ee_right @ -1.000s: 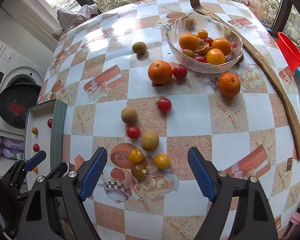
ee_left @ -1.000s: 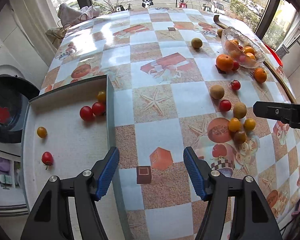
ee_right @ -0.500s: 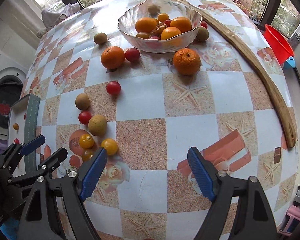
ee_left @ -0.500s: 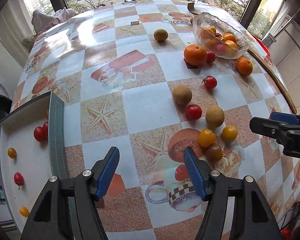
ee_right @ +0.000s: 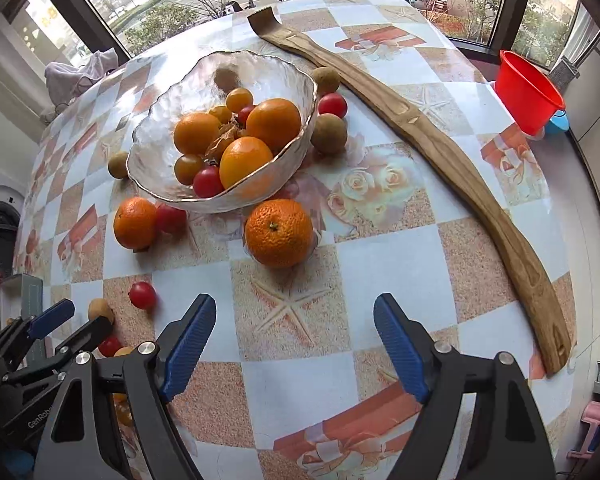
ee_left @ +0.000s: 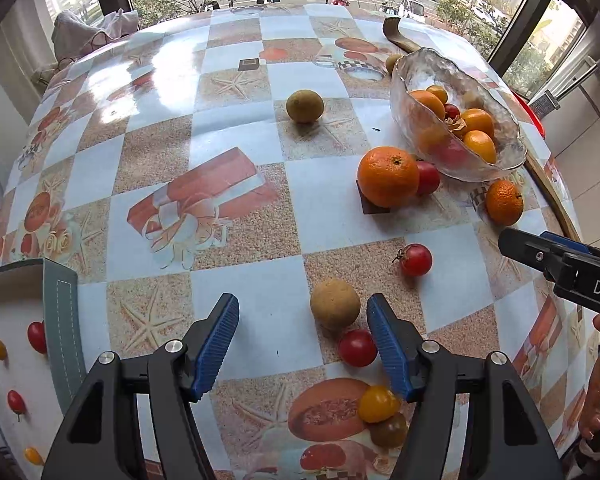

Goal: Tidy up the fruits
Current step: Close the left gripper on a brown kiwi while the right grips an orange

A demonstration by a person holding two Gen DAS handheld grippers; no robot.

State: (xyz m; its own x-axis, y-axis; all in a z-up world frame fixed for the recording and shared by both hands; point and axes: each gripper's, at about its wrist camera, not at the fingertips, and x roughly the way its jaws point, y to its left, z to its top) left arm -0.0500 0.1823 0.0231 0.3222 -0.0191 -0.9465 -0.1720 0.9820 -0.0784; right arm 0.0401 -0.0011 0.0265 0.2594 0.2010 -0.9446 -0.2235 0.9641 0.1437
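Observation:
My left gripper [ee_left: 302, 342] is open and empty over the table; a tan round fruit [ee_left: 335, 309] and a red cherry tomato [ee_left: 357, 347] lie just inside its right finger. My right gripper [ee_right: 290, 346] is open and empty, just short of a loose orange [ee_right: 279, 232]. A glass bowl [ee_right: 172, 92] holds oranges and small tomatoes. A second orange [ee_left: 388, 176] lies left of the bowl with a red tomato [ee_left: 427, 177] beside it. Another tomato [ee_left: 416, 259] lies alone. A white tray [ee_left: 4, 396] at the left holds several cherry tomatoes.
A long curved wooden board [ee_right: 440, 152] runs along the table's right edge. A red plastic tub [ee_right: 526, 92] stands beyond it. A green-brown fruit [ee_left: 305, 106] lies far out on the checked tablecloth. Yellow and dark small tomatoes [ee_left: 380, 404] lie near my left gripper's base.
Both grippers have swung right and forward across the table, away from the tray. The bowl and loose oranges are now much nearer. Both stay open.

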